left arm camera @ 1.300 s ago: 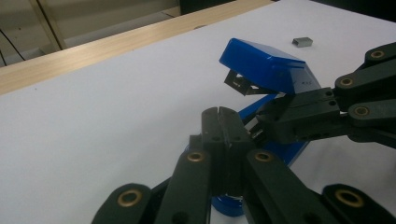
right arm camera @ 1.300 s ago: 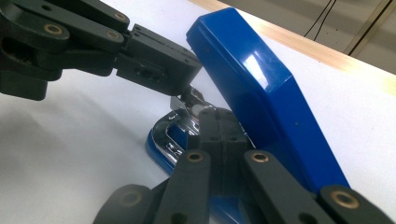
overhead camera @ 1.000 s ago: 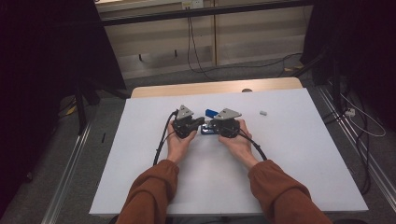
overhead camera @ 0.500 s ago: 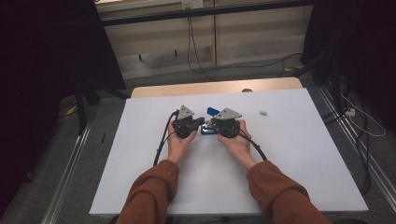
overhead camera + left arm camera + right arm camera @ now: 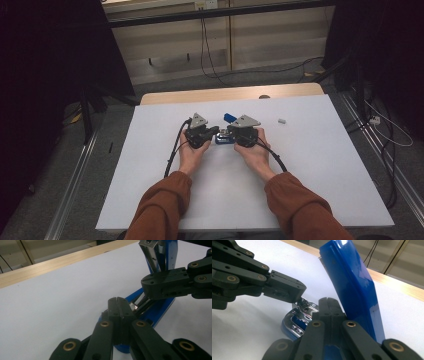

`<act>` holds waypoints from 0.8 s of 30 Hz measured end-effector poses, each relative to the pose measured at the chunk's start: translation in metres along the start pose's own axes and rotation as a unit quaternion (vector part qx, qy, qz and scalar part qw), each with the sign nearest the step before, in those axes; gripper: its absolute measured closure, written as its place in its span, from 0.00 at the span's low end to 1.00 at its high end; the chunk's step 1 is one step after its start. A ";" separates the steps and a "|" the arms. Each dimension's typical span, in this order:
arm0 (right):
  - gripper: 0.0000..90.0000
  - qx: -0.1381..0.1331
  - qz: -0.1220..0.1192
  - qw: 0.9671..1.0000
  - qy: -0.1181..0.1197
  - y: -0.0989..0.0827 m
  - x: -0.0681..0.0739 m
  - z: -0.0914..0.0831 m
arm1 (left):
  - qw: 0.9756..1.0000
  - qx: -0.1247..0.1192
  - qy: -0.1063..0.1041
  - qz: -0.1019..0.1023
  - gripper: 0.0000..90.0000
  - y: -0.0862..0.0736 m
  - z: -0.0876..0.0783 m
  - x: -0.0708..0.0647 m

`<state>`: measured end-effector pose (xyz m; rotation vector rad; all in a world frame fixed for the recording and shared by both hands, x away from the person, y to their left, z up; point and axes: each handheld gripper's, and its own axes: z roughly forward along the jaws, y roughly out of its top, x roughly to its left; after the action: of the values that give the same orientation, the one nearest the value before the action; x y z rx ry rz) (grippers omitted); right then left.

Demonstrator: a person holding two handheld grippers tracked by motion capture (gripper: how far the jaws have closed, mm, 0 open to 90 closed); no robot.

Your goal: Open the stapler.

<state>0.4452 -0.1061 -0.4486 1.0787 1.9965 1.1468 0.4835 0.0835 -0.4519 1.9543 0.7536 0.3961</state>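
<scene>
Looking down from the high view, a blue stapler [image 5: 225, 136] lies near the middle of the white table [image 5: 150, 200], its top swung up and open. The left gripper [image 5: 212, 133] and right gripper [image 5: 231, 135] meet over it from either side, each in a hand with an orange sleeve. A small white piece [image 5: 281, 121] lies apart to the right.

From the left gripper view, the left gripper [image 5: 117, 300] has its jaws pressed flat together, tips resting at the metal staple track [image 5: 133, 306] inside the stapler [image 5: 160, 311]; nothing shows clamped between them. The right gripper [image 5: 147, 286] reaches in from the right, also shut.

From the right gripper view, the right gripper [image 5: 327, 301] is closed too, just beside the raised blue lid [image 5: 354, 287], while the left gripper [image 5: 300, 296] touches the shiny metal base [image 5: 298, 320].

The stapler looks stiff, fairly light, with glossy plastic that may slip and a hinged lid that can swing. Holding the base by its sides, away from the spring track, seems safest.
</scene>
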 end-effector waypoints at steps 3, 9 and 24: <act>1.00 0.000 0.002 1.000 0.000 0.000 0.001 0.000 | 1.000 0.006 0.003 0.005 1.00 0.000 0.001 0.000; 1.00 -0.004 0.002 1.000 -0.007 -0.001 0.002 0.001 | 1.000 0.011 0.007 0.013 1.00 -0.001 0.002 -0.002; 1.00 -0.012 0.010 1.000 -0.012 0.001 -0.001 -0.004 | 1.000 0.009 0.003 0.017 1.00 -0.002 0.002 0.000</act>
<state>0.4433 -0.1083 -0.4456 1.0991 1.9529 1.1592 0.4832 0.0828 -0.4548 1.9864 0.7297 0.4166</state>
